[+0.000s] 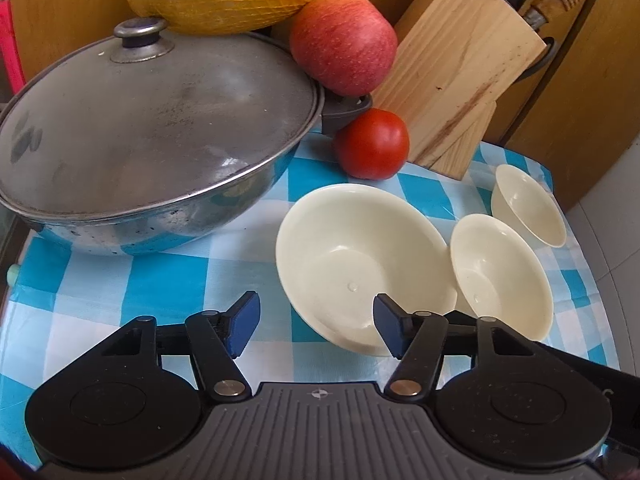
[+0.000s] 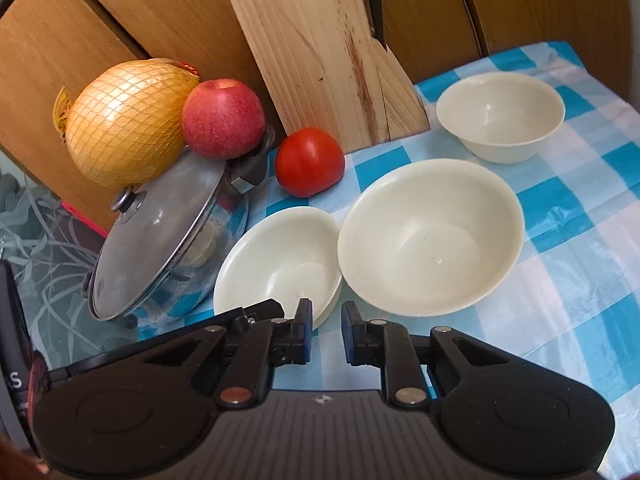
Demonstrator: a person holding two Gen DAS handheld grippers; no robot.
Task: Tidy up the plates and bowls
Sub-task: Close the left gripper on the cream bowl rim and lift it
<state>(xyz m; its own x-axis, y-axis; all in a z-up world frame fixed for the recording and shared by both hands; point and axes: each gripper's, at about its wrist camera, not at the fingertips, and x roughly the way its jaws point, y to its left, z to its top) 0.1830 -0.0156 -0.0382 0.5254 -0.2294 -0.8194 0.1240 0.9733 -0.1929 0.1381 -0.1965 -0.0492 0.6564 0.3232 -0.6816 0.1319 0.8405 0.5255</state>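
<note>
We see the left gripper (image 1: pixel 316 322) spread, empty, the large bowl (image 1: pixel 360 264) just ahead, its near rim by the right pad. The right gripper (image 2: pixel 326 332) is nearly pressed together, empty, two bowls (image 2: pixel 280 256) just beyond.

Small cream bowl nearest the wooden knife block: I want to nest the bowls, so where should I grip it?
Take the small cream bowl by its near rim, away from the wooden knife block, coming from above with one finger inside. It stands upright and empty; its round body looks too wide to span.
</note>
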